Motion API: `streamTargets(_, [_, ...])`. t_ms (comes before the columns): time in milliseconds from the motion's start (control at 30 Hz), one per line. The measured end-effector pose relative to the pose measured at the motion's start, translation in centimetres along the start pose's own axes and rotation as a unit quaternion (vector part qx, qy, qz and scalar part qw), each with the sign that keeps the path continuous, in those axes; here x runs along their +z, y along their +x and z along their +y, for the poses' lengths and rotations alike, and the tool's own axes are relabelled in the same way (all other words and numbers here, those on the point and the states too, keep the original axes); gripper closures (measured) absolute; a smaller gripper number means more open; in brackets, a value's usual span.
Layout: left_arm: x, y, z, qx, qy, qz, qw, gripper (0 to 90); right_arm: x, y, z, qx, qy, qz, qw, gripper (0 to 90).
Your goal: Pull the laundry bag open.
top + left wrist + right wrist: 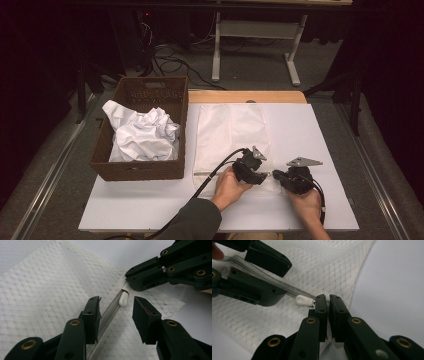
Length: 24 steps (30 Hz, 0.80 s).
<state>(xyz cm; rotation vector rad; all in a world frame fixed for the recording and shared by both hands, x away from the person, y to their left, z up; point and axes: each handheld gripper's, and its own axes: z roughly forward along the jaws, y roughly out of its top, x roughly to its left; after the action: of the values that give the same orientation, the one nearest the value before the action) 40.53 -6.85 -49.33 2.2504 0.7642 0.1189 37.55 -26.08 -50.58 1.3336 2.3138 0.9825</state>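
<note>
A white mesh zip bag [230, 135] lies flat on the white table top [310, 130]. Its zipper track [107, 317] runs along the near edge and ends in a small white pull [123, 300]. My left gripper [117, 305] is open, one jaw on each side of the track, with the pull just ahead of its tips and untouched. My right gripper [328, 298] is shut on the bag's edge at the end of the zipper, right beside the pull [303, 300]. In the high view the left gripper [265, 176] and the right gripper [276, 175] meet tip to tip at the bag's near right corner.
A brown wicker basket [145, 170] holding crumpled white cloth [142, 132] stands on the left of the table top, close to the bag. Past the table's far edge are cables and a white table frame [255, 30] on the floor.
</note>
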Motion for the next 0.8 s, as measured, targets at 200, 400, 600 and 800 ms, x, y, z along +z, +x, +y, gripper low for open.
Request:
streamTargets(200, [0.8, 0.1, 0.2, -0.002, 0.007, 0.001, 1.0, 63.0, 0.0, -0.1, 0.0, 0.005, -0.003, 0.002, 1.0, 86.0])
streamTargets(400, [1.2, -0.1, 0.4, 0.005, 0.013, -0.007, 0.9999, 67.7, 0.0, -0.1, 0.0, 0.013, -0.001, 0.003, 0.9999, 86.1])
streamTargets(600, [1.5, -0.1, 0.4, -0.007, 0.008, -0.018, 0.9998, 71.0, 0.0, -0.2, 0.0, 0.014, 0.0, 0.006, 0.9999, 86.1])
streamTargets(800, [1.7, -0.1, 0.5, -0.009, 0.007, -0.028, 0.9995, 74.4, 0.0, -0.2, 0.0, 0.015, -0.002, 0.006, 0.9999, 86.1])
